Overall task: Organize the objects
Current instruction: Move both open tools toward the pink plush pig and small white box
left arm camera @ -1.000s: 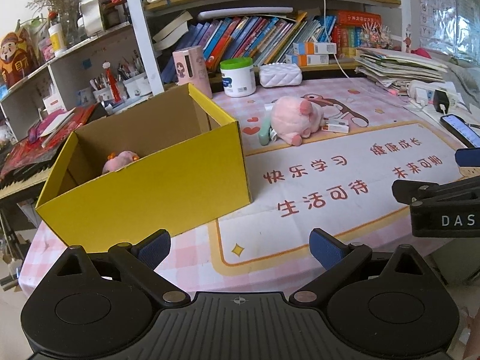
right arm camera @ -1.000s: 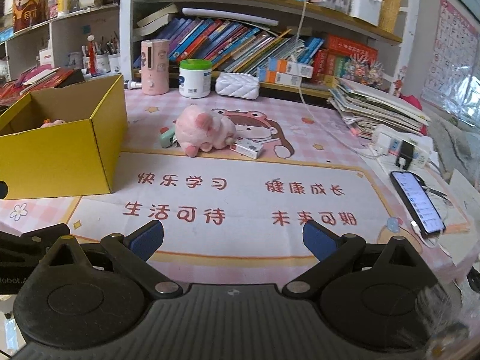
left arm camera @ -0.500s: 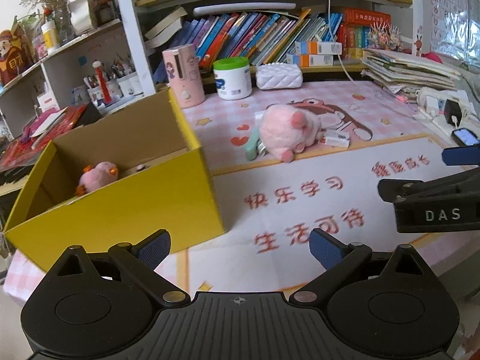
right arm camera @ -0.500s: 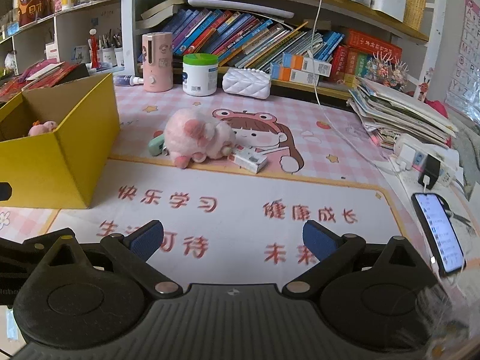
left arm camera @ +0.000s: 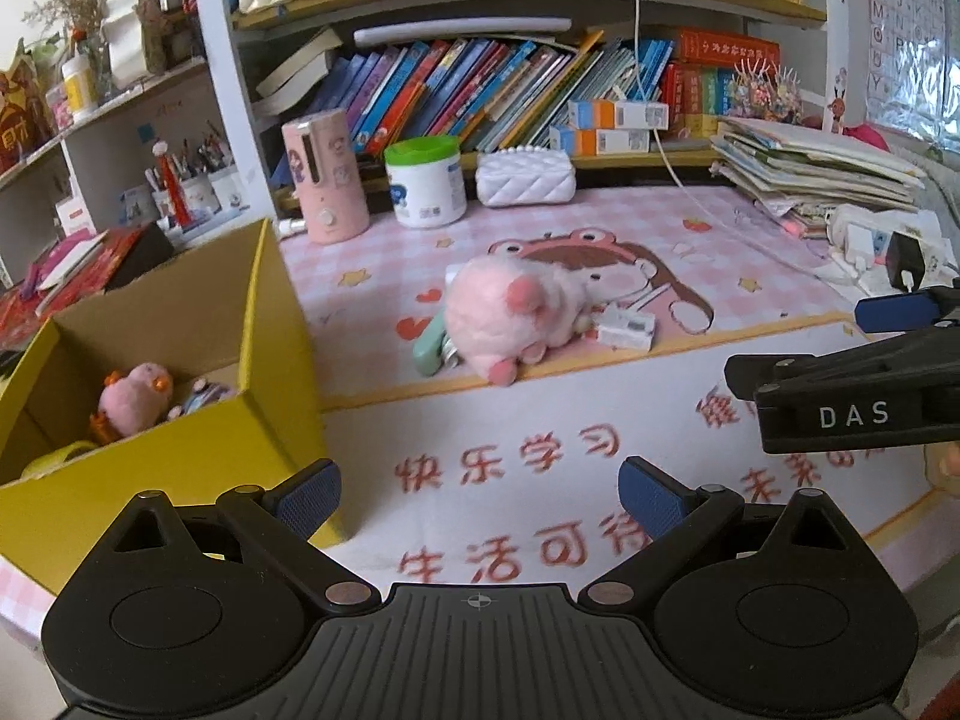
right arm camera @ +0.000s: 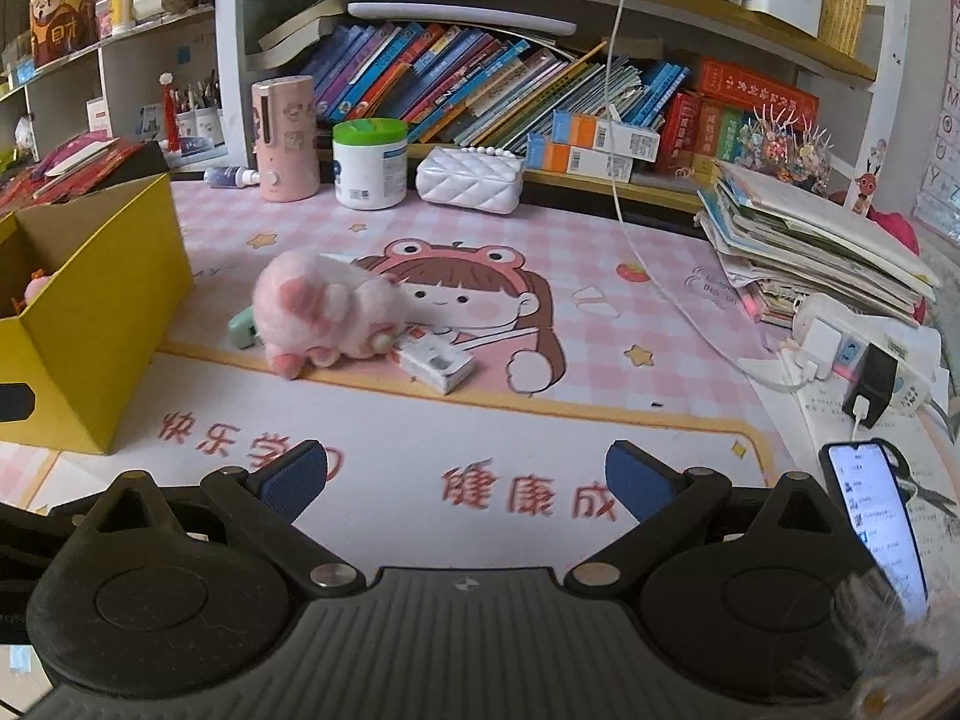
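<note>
Right at the near edge of the desk, the left gripper (left arm camera: 477,489) hangs with its blue pads spread wide and nothing between them, over the red lettering on the desk mat (left arm camera: 540,420). Just off its left finger sits the yellow box (left arm camera: 180,462), open-topped, near corner almost against that fingertip. Down inside it, a small pink plush (left arm camera: 132,399) lies on the cardboard floor with another small toy touching it, too blurred to name.

Over to the right, the right gripper (right arm camera: 465,477) is equally wide open and empty, fingers pointing across the mat, and its black body juts into the left camera's view from the right side.

Ahead of both tools, past the lettering, the big pink plush pig (right arm camera: 327,315) lies on its side on the cartoon girl print. A mint-green object (right arm camera: 243,327) is tucked against its left side, touching it; a small white box (right arm camera: 435,363) lies against its right side. From the right gripper, the pig is ahead and to the left, well apart from the fingertips.

Beside the right finger, a phone (right arm camera: 873,516) glows face up at the desk's edge, with a power strip (right arm camera: 864,354) beyond it.

Farther back, a pink bottle (right arm camera: 285,138), a green-lidded tub (right arm camera: 369,162) and a white quilted pouch (right arm camera: 468,180) line up before the bookshelf (right arm camera: 480,78).
</note>
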{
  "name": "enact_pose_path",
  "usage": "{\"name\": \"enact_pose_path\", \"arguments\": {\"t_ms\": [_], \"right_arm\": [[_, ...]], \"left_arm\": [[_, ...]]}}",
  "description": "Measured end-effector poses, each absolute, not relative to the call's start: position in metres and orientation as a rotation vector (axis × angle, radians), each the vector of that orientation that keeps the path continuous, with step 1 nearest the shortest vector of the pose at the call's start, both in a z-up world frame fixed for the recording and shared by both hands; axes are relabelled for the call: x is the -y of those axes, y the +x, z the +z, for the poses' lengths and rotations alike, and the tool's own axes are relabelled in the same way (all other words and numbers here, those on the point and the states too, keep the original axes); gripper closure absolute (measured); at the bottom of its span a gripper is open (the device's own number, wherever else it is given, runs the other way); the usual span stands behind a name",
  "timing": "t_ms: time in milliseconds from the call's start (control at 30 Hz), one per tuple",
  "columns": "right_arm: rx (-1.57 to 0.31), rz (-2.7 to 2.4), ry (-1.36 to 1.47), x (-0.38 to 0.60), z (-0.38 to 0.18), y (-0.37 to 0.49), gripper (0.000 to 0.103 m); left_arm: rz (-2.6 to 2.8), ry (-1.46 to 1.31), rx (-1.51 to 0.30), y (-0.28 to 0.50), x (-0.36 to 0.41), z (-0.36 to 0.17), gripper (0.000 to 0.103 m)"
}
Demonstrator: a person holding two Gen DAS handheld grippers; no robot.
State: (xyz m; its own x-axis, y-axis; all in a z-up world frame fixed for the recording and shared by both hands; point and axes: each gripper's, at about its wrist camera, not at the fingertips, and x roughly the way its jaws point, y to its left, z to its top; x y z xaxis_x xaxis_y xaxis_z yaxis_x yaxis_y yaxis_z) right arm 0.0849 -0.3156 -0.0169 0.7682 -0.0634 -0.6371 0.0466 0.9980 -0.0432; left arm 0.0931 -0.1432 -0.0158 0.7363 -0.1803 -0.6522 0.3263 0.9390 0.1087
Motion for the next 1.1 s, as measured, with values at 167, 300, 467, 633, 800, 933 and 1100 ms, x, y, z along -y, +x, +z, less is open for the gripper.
{"name": "enact_pose_path", "arguments": {"t_ms": [167,300,467,633,800,933,1100], "right_arm": [[-0.675,-0.033,-0.027,0.335,-0.016,0.097,0.003],[-0.666,-0.007,-0.032,0.347,-0.015,0.106,0.003],[-0.664,0.031,-0.036,0.355,-0.018,0.115,0.003],[-0.670,0.068,-0.032,0.359,-0.022,0.125,0.003],[-0.659,0.099,-0.024,0.360,-0.022,0.133,0.003],[-0.657,0.115,-0.010,0.362,-0.022,0.140,0.003],[-0.667,0.130,-0.004,0.362,-0.025,0.147,0.003]], "left_arm": [[-0.257,0.215,-0.683,0.099,0.161,-0.015,0.003],[-0.236,0.219,-0.687,0.101,0.171,-0.015,0.003],[-0.198,0.208,-0.706,0.103,0.177,-0.018,0.003],[-0.157,0.189,-0.723,0.108,0.178,-0.020,0.003],[-0.141,0.190,-0.723,0.114,0.180,-0.020,0.003],[-0.138,0.178,-0.720,0.117,0.181,-0.018,0.003],[-0.132,0.168,-0.721,0.119,0.180,-0.018,0.003]]}}
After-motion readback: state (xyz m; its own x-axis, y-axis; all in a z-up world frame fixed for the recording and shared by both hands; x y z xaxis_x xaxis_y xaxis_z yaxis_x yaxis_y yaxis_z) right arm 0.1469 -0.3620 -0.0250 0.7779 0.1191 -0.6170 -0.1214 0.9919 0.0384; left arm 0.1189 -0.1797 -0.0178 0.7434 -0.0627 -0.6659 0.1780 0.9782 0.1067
